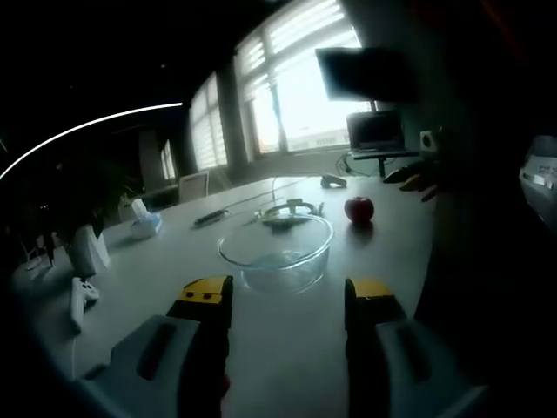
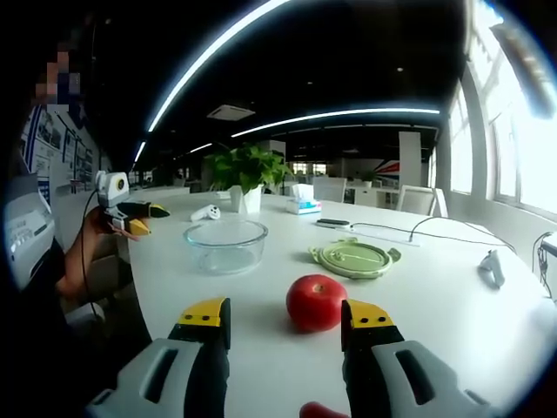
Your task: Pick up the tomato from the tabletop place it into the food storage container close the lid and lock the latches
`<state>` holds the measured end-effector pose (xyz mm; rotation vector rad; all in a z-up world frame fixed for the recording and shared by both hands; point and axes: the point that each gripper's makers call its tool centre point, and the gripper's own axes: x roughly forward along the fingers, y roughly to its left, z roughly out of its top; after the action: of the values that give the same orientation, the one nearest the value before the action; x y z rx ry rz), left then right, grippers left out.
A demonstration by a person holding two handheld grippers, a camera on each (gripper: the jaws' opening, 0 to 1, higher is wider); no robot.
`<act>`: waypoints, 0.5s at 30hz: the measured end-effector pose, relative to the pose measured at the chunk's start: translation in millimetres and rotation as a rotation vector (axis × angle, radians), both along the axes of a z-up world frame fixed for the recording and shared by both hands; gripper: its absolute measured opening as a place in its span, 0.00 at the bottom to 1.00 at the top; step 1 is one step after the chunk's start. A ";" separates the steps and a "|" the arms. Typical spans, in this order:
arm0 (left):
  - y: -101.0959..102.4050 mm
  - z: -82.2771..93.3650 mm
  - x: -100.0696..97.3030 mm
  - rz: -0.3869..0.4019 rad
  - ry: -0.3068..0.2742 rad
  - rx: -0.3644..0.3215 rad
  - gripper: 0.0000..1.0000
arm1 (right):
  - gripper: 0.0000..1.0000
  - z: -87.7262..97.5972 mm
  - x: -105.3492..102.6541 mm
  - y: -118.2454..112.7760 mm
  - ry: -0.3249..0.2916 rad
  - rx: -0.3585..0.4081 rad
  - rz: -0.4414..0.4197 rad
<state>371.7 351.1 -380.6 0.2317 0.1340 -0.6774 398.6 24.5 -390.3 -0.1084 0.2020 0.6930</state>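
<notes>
Right hand-held gripper stands wide, empty, the tomato just beyond its jaws on bare counter. Left hand-held gripper, also wide, faces the glass container; lid lies apart.

Left tongs open — glass container ahead, tomato beyond

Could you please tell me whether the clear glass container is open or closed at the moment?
Open: the round clear glass container has no cover, and its round green lid lies flat on the white table beside it.
</notes>
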 end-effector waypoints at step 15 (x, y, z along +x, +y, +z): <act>-50.5 14.0 3.0 -0.089 -0.019 0.030 0.44 | 0.47 -3.1 5.8 -9.1 0.005 -0.008 0.012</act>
<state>374.7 300.6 -366.6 0.2743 0.1167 -0.7616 404.3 15.4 -393.5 -0.1156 0.2088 0.7041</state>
